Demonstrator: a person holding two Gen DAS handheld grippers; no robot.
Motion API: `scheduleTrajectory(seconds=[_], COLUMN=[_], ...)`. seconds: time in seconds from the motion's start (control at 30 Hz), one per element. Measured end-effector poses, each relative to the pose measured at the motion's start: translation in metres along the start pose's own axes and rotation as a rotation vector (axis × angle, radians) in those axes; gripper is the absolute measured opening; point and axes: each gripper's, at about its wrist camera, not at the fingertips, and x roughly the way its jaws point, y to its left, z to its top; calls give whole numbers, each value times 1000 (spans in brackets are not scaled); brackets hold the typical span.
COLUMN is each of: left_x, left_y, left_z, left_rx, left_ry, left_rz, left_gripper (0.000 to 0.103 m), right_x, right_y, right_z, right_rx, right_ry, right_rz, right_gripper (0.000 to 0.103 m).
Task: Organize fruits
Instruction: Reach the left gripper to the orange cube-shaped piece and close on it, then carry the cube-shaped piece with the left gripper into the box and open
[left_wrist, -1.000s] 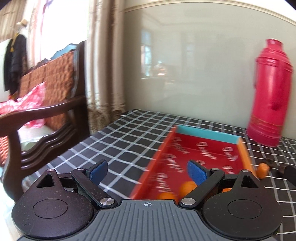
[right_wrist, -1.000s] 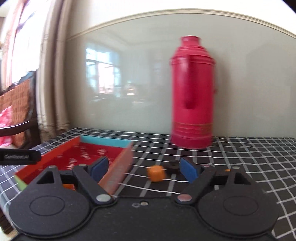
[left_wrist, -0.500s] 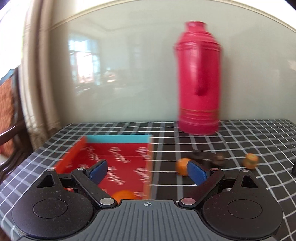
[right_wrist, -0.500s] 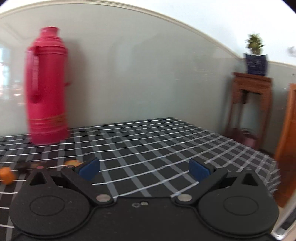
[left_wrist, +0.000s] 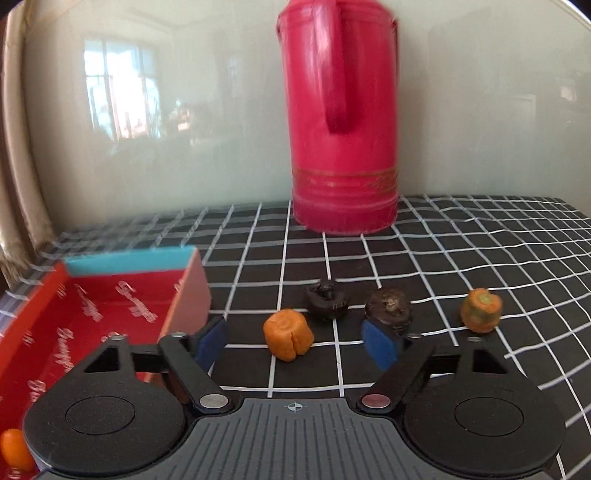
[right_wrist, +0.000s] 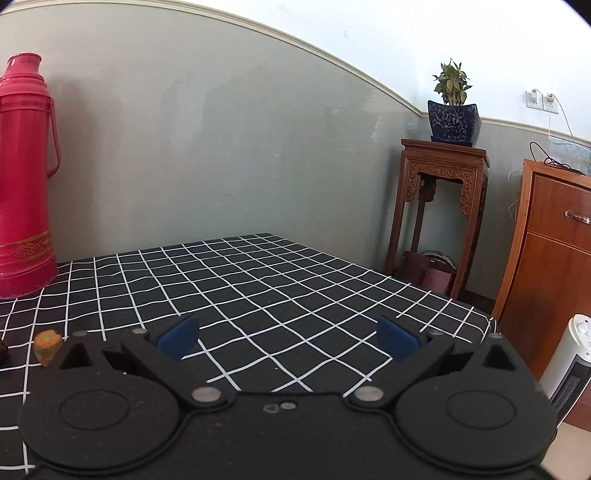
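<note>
The left tongs (left_wrist: 295, 341) have swung from the red tray (left_wrist: 92, 314) to the orange fruit (left_wrist: 288, 334), closing around it, not yet gripping; the right tongs (right_wrist: 288, 338) gape empty, turned away.

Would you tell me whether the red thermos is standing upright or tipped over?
Upright: the red thermos stands on its base on the checked tablecloth, cap uppermost.
</note>
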Motion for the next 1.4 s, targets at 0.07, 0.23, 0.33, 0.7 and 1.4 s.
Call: scheduleTrajectory(seconds=[0.07,0.23,0.33,0.7,1.4], left_x=[10,24,26,29,-29], left_y=[2,2,1,-21,47], left_z=[1,2,3,-7,0], left_rx=[-7,11,27,129,-70], left_ry=[13,3,-6,5,-167], left_rz=[14,38,69,76,254], left_gripper=[73,69,58,54,33], right_x=[0,2,4,4,-11], right_y=[-1,-2,-1,3,26], right_z=[1,2,3,2,3], right_rx=[8,13,16,10,-10], right_ry=[1,13,23,48,51], right_rz=[2,28,46,102,197], right_gripper=[97,97,97,97,97])
